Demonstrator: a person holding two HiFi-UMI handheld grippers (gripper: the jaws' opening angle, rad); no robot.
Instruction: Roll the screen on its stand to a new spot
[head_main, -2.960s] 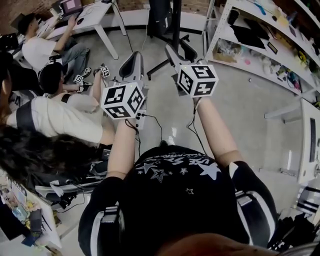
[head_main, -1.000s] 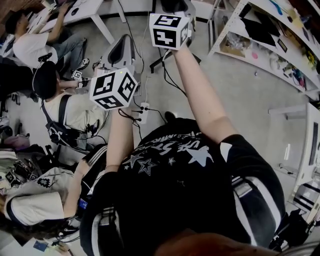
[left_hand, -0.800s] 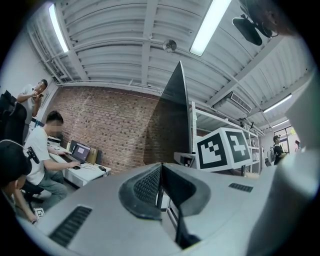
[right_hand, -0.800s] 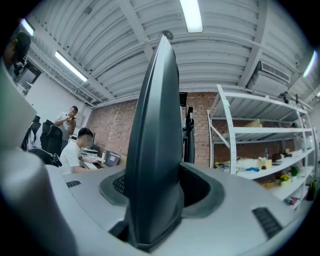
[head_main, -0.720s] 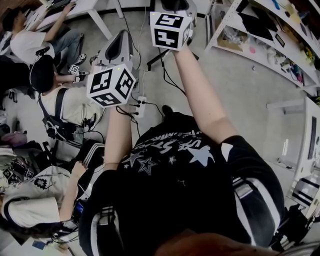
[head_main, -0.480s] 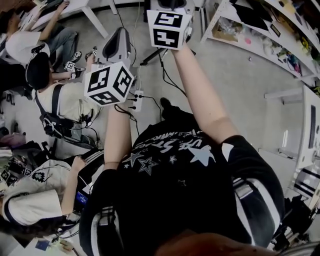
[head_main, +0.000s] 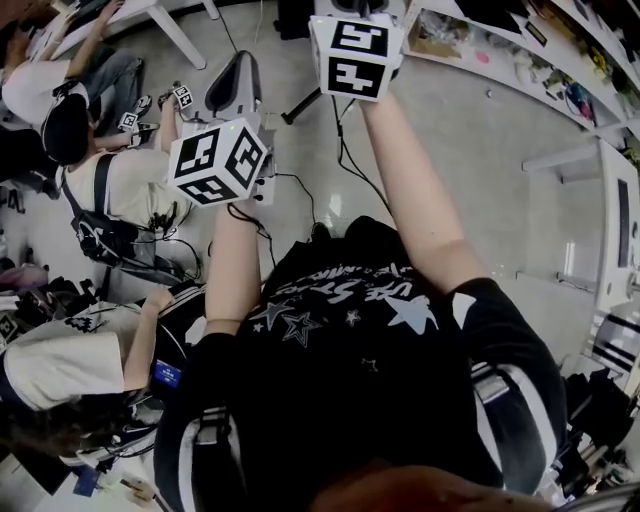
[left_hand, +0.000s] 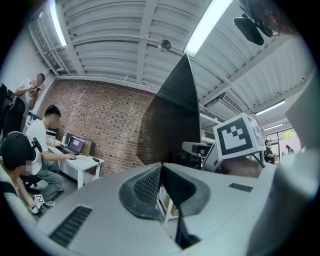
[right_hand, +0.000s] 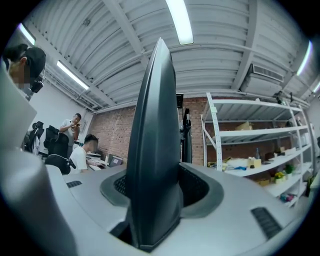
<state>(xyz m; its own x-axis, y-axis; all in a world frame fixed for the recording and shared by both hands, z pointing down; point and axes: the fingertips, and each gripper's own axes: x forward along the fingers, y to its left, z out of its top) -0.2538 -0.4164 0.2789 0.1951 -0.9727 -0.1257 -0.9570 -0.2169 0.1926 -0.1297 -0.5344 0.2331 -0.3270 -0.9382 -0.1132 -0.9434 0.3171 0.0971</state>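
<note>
- Both grippers are on the screen (left_hand: 172, 115), so the roll looks under way, not finished.
- The left gripper (left_hand: 162, 175) has its fingers (left_hand: 142, 186) pressed on one thin edge of the dark panel. The panel stands upright, just ahead of the person.
- The right gripper (right_hand: 155, 192) is clamped on the opposite edge, and its fingers (right_hand: 199, 187) have just tightened a little with the edge between them.
- One foot of the stand (head_main: 300, 107) shows on the grey floor (head_main: 480, 170) at the far end, between the shelves (right_hand: 250, 135) on the right and the seated people on the left.
- What is left, as I judge it: push to the new spot, which no view marks, then let go.
- Writing: the black shirt (head_main: 350, 330) carries white stars and lettering I cannot read safely. The marker cubes (head_main: 218, 160) bear only black-and-white squares. No brand shows on the screen.
</note>
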